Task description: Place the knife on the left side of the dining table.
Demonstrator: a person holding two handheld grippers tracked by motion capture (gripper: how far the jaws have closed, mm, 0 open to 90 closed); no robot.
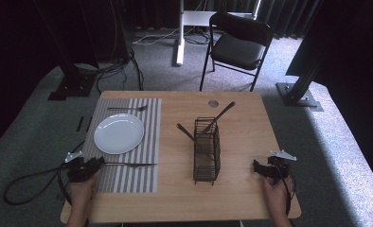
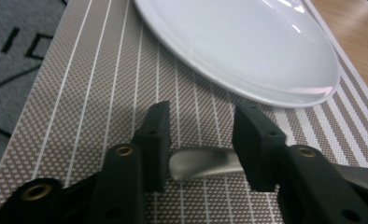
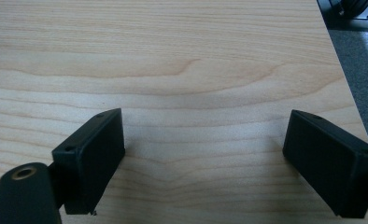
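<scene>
A white plate lies on a striped placemat. One long metal utensil lies along the mat's near side, and a second utensil lies along its far side. My left gripper sits at the near utensil's handle end. In the left gripper view it is open and the rounded handle lies crosswise on the mat between its jaws, running under the right one. The plate is just ahead. My right gripper stands open over bare wood near the table's right front corner.
A black wire basket stands mid-table with two dark utensils sticking out of its far end. A round hole marks the table's far edge. A black folding chair and cables are on the floor beyond.
</scene>
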